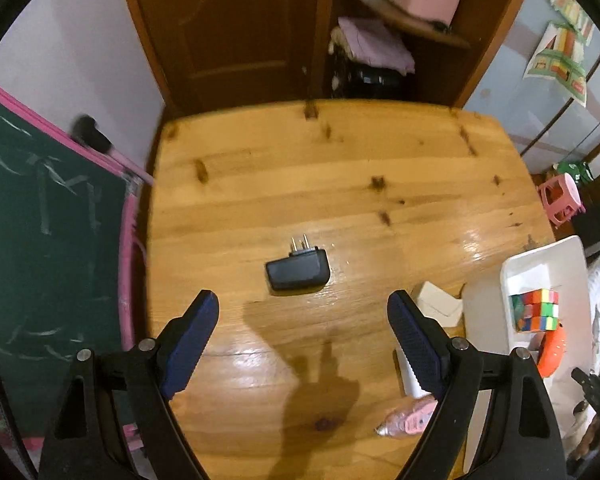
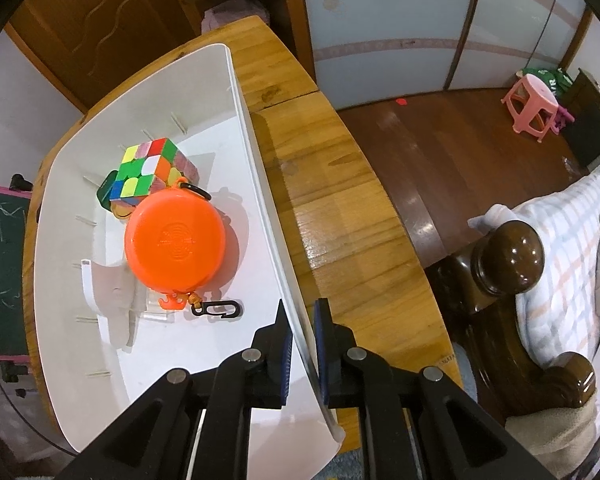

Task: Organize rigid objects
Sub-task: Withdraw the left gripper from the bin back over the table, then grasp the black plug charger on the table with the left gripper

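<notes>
Your white bin (image 2: 236, 92) already holds the Rubik's cube (image 2: 152, 168) and orange round case (image 2: 175, 240), its wall pinched by your right tool (image 2: 302, 344). Left of the bin, the black plug adapter (image 1: 298, 270) still lies on the desk (image 1: 340, 168), below your open, empty left tool (image 1: 303, 312).

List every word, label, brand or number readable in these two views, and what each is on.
None can be read.
Chalkboard: chalk strokes, smeared and blurred, no legible word.
Wall poster: coloured print, too small and blurred.
Green bag by the pink stool: white letters, cut off, unreadable.
Orange round case: embossed mark, too faint.
Black charger: no label visible.
</notes>
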`<action>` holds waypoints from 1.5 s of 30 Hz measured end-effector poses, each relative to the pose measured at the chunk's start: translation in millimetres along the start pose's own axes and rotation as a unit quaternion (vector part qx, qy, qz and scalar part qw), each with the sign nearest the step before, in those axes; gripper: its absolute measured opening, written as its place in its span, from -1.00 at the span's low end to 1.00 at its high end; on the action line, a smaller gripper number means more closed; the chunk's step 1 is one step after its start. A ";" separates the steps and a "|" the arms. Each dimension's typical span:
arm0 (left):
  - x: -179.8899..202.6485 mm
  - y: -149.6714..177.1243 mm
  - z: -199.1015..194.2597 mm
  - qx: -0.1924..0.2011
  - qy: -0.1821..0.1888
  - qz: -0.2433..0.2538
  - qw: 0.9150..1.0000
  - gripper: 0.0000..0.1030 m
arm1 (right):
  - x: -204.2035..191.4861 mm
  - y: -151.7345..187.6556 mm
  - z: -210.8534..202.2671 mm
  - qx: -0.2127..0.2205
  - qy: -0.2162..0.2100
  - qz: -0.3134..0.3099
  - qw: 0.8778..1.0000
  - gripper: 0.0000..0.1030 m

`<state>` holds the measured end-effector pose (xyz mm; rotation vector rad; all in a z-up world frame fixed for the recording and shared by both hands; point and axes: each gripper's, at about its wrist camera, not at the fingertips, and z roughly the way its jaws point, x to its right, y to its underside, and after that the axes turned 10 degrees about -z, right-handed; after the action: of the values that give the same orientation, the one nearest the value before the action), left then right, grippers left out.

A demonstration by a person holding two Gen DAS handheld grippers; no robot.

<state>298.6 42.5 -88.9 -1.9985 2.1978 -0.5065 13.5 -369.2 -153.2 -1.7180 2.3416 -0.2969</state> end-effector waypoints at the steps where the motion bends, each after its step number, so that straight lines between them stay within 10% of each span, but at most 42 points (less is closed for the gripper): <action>1: -2.3 -1.5 10.8 -0.011 0.004 -0.006 1.000 0.72 | -0.4 -0.4 0.1 -0.002 0.002 0.001 1.000 -0.79; 19: -17.0 -12.5 110.0 -0.077 0.021 -0.098 0.992 0.70 | -4.6 -2.6 -0.1 -0.012 0.025 0.007 1.000 -0.75; 36: -7.6 -1.7 103.7 -0.030 -0.057 -0.092 0.994 0.28 | -3.3 -1.4 0.8 -0.005 0.021 0.007 1.000 -0.74; 45: 45.4 21.2 8.0 0.037 0.006 -0.028 0.999 0.28 | -0.9 0.0 1.1 0.004 0.009 0.007 1.000 -0.75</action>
<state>275.9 -2.0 -97.5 -2.0300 2.1022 -0.5978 14.1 -368.4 -154.2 -1.7011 2.3603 -0.3205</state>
